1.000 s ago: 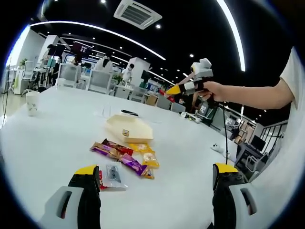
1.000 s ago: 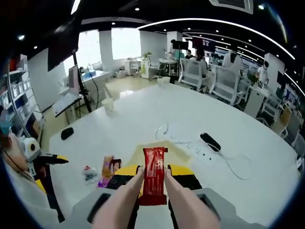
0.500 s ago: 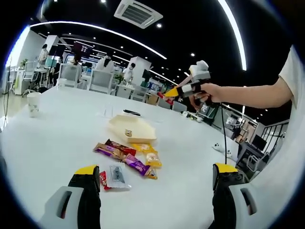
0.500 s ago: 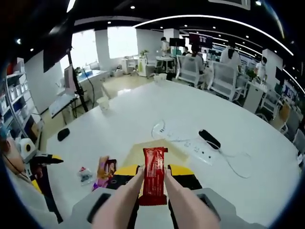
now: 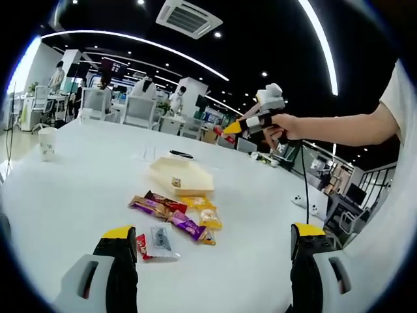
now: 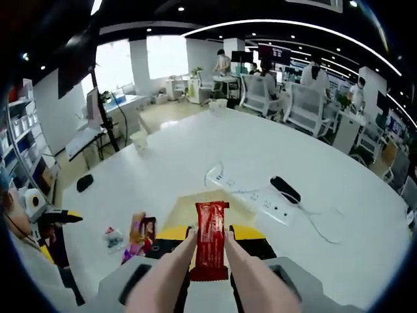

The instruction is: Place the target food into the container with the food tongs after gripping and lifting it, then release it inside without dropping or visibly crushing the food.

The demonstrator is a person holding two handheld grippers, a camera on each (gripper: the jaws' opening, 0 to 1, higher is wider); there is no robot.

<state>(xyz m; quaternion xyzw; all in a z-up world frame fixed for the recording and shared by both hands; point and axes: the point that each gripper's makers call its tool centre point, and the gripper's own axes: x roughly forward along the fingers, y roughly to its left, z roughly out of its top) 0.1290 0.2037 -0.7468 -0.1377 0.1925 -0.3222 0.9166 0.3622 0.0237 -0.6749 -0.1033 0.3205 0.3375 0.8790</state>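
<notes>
hiding part of the cream container (image 6: 207, 203) beneath it, the red snack bar (image 6: 210, 237) stood clamped in the tongs (image 6: 202, 270) of the right gripper (image 6: 210, 251), held high over the table (image 6: 339, 215). left gripper (image 5: 212, 244) jaws stood apart, pointing at loose snack packets (image 5: 171, 218).

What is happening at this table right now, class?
A person works with a gripper in each hand. The right gripper drives pink tongs that pinch a red snack bar in the air above a cream container. The left gripper waits open near the other snack packets on the white table.
</notes>
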